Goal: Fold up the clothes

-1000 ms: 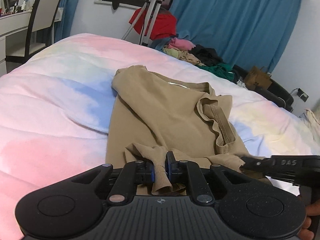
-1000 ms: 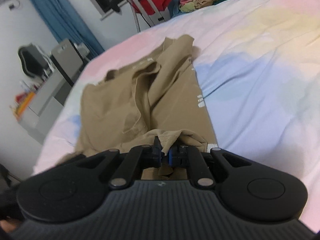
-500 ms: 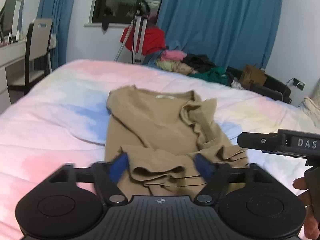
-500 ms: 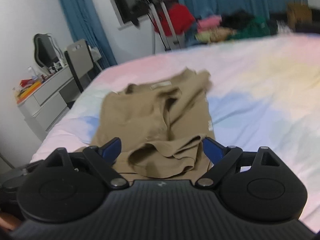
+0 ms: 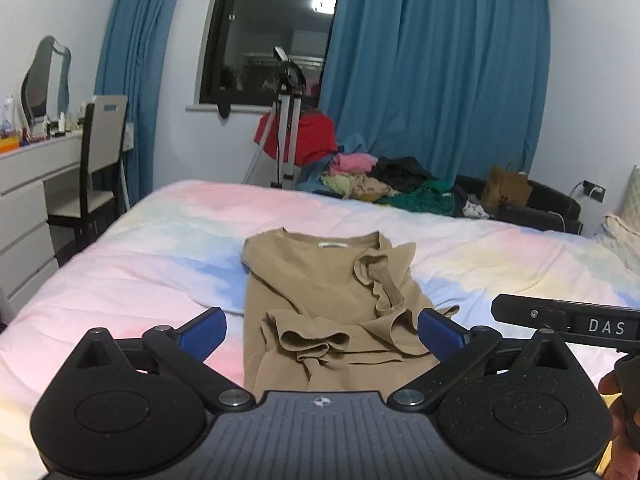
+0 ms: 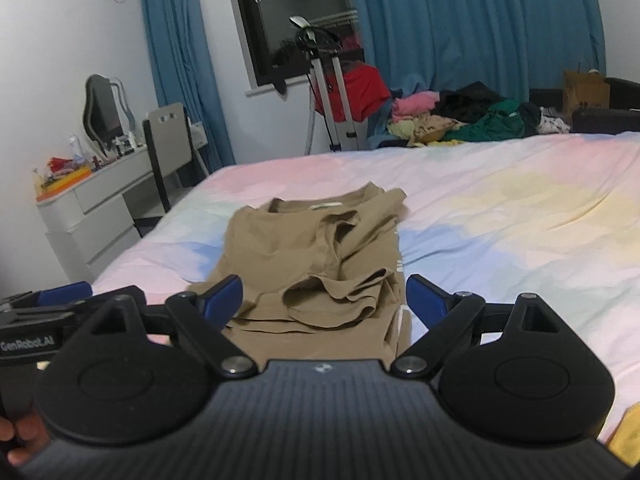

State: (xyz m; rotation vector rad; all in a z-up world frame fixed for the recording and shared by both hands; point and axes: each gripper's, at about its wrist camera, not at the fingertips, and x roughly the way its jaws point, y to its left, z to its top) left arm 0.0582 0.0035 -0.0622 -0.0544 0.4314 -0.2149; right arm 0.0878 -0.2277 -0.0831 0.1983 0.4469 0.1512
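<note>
2 grippers off cloth | left gripper (image 5: 322, 330) jaws opening, empty | right gripper (image 6: 324, 298) wide, empty | tan shirt (image 5: 324, 300) at 12 o'clock on pastel duvet (image 5: 132, 280), sleeves bunched | risk: crooked fold if hem ruffles left unsmoothed

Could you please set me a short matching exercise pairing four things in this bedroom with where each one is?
Things:
1. tan shirt
2. pile of clothes
3. chair
4. red garment

Places:
A. at the white dresser
B. behind the tripod
C. lying on the bed's pastel cover
D. beyond the bed's far edge, before the blue curtain

Pairs: 1-C, 2-D, 3-A, 4-B
</note>
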